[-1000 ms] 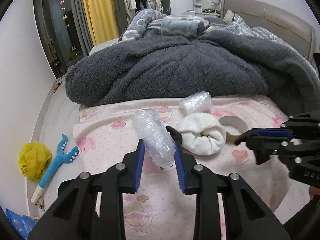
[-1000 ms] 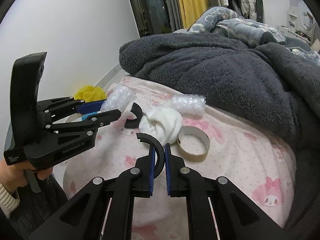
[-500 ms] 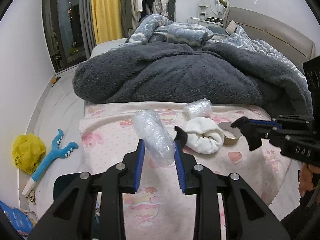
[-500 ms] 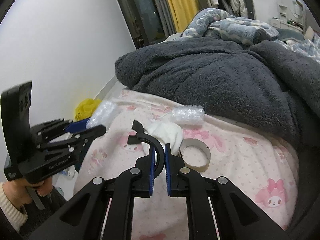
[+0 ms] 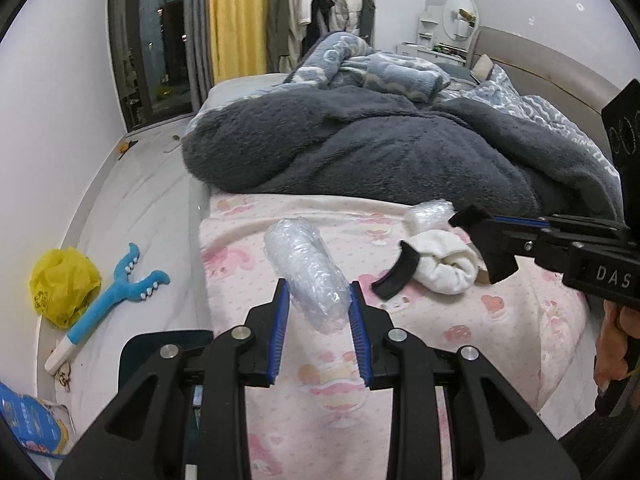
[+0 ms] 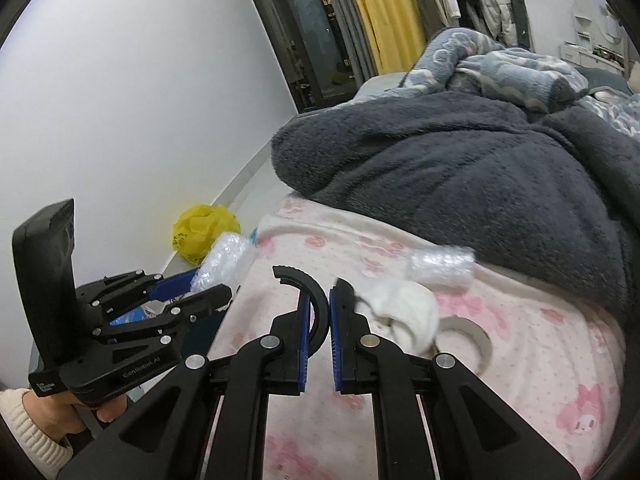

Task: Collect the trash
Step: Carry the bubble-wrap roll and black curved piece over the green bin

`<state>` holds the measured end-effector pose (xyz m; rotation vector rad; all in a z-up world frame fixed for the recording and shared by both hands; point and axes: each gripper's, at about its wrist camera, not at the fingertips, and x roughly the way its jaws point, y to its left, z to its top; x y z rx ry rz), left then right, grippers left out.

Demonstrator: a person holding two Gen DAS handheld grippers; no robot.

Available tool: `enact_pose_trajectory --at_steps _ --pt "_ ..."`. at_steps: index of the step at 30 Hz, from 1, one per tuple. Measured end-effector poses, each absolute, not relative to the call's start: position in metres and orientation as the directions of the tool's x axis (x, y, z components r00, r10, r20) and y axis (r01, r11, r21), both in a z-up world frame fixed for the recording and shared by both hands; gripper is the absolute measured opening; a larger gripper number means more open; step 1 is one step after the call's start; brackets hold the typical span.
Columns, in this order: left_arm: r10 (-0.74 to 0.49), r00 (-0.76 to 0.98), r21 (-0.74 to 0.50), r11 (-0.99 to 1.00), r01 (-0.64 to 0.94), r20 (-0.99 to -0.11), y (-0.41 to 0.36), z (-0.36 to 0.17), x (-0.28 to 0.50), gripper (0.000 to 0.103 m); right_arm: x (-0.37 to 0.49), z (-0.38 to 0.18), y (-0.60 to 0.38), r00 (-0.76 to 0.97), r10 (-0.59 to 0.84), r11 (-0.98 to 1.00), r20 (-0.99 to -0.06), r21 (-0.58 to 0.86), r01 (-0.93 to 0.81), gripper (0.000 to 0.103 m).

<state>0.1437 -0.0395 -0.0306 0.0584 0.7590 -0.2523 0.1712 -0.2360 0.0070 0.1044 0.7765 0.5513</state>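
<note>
My left gripper [image 5: 318, 300] is shut on a clear bubble-wrap roll [image 5: 306, 268] and holds it above the pink bed sheet [image 5: 360, 392]. The roll also shows in the right wrist view [image 6: 224, 260], in the left gripper [image 6: 200, 290]. My right gripper [image 6: 318, 308] is shut on a curved black plastic piece [image 6: 308, 300], which also shows in the left wrist view [image 5: 396, 276] below the right gripper [image 5: 480, 236]. On the sheet lie a second bubble-wrap roll [image 6: 442, 264], a white rolled sock [image 6: 408, 312] and an empty tape ring [image 6: 464, 340].
A dark grey fleece blanket [image 5: 380, 148] is heaped on the bed behind the sheet. On the floor at the left lie a yellow plastic bag [image 5: 62, 284], a blue toy stick [image 5: 112, 292] and a blue packet [image 5: 32, 424]. A dark bin edge [image 5: 160, 344] sits under my left gripper.
Both grippers have pulled back from the bed and toward the left, still holding the bubble-wrap roll and the black piece. The floor and the dark bin edge have come into the left wrist view.
</note>
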Motion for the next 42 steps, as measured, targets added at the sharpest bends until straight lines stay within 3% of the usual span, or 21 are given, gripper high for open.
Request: enact_pose_trajectory --at_steps 42 --pt "-0.062 0.641 -0.030 0.998 0.060 -0.765 0.090 -0.059 0.132 0.032 0.189 0.006 -0.101 0.478 0.605 0.769 -0.637 0.311 -0.559 0.009"
